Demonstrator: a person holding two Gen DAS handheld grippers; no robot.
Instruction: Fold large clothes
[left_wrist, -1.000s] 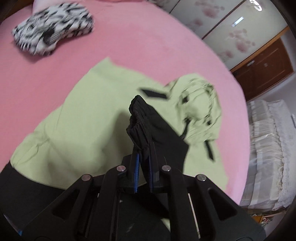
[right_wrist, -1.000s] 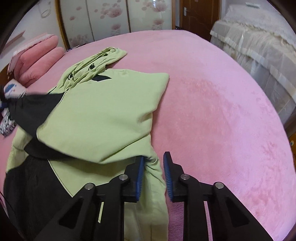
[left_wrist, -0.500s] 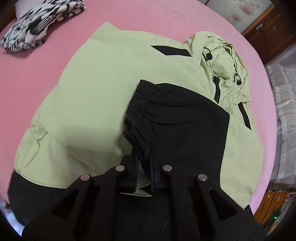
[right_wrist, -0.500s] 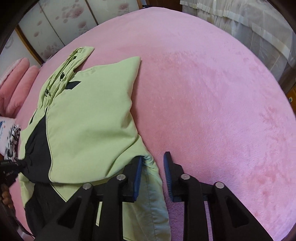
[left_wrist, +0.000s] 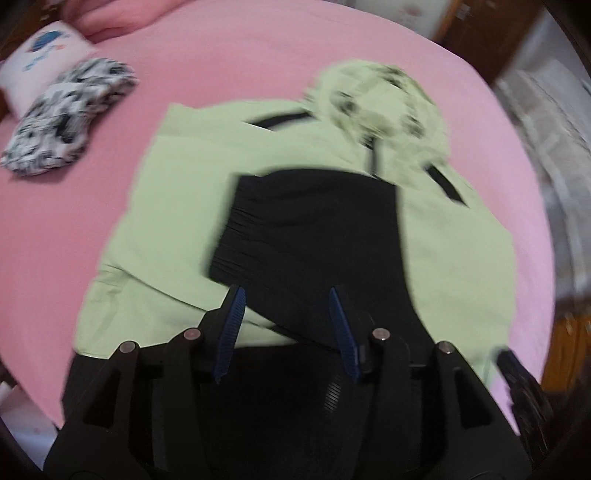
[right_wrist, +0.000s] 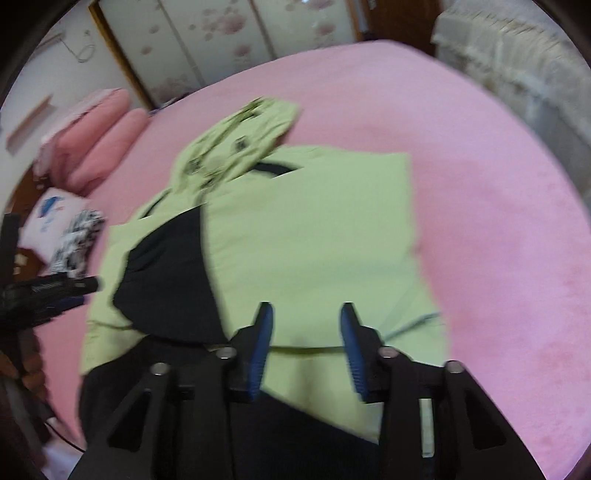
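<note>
Left gripper (left_wrist: 284, 295) fingers opening, right gripper (right_wrist: 306, 314) fingers closing; both empty above jacket (left_wrist: 177, 221)

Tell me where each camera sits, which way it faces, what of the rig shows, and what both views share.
Left wrist: on the left gripper, angled down at the jacket and its folded black sleeve on the pink bed; jaws opening, nothing between the pads.
Right wrist: on the right gripper, angled down at the jacket's green side; jaws apart, closing, gripping nothing; the left gripper shows at the left edge.
Shared: jacket, hood, black sleeve, patterned cloth, bed.
</note>
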